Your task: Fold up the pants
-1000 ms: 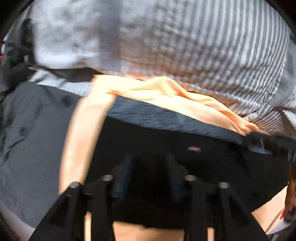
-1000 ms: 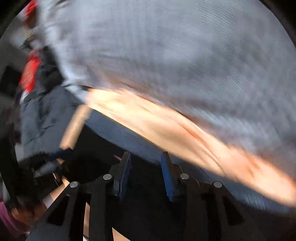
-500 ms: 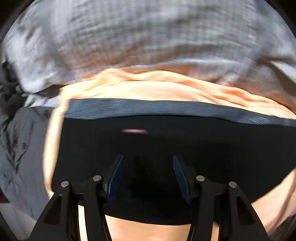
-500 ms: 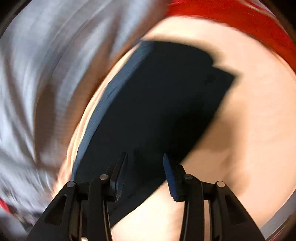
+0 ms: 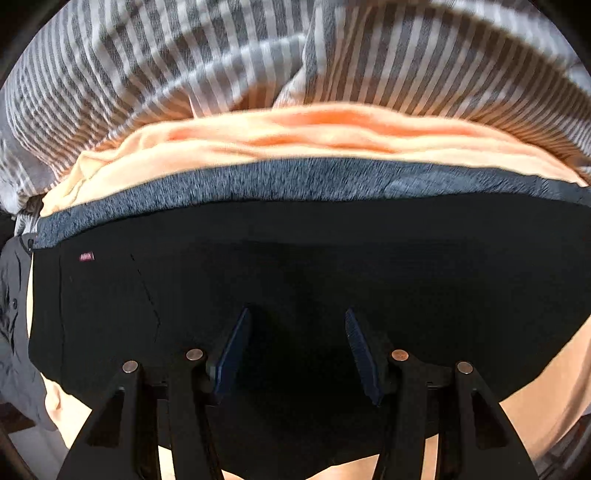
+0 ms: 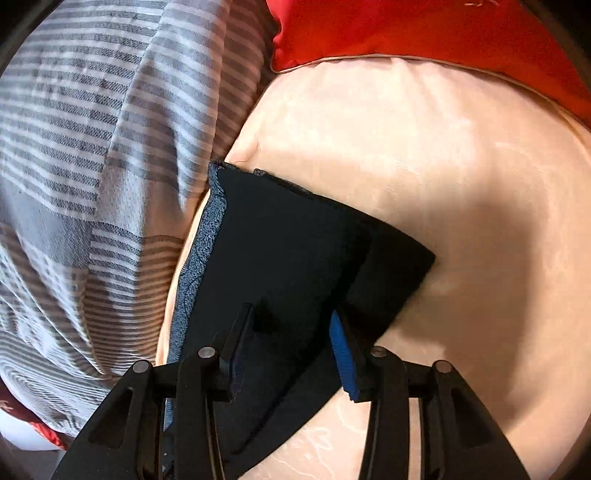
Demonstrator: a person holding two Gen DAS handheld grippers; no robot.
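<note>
The black pants (image 5: 295, 266) lie folded flat on a peach bedsheet (image 5: 258, 147), with a grey-blue waistband edge (image 5: 295, 181) along their far side and a small pink tag (image 5: 86, 256) at the left. My left gripper (image 5: 295, 321) is open and empty, its blue-padded fingers just above the black cloth. In the right wrist view the pants (image 6: 288, 240) show as a folded dark stack with the grey-blue band at the left. My right gripper (image 6: 291, 317) is open and empty over the stack's near corner.
A grey-and-white striped blanket (image 5: 221, 62) is bunched behind the pants and also shows in the right wrist view (image 6: 92, 147). A red pillow (image 6: 424, 33) lies at the far right. A dark grey garment (image 5: 14, 314) sits left of the pants. Bare peach sheet (image 6: 461, 221) spreads to the right.
Both cameras have steadied. The left gripper moved closer over the pants. The right gripper swung from the blanket side to face the folded stack's corner. Both stay open.
</note>
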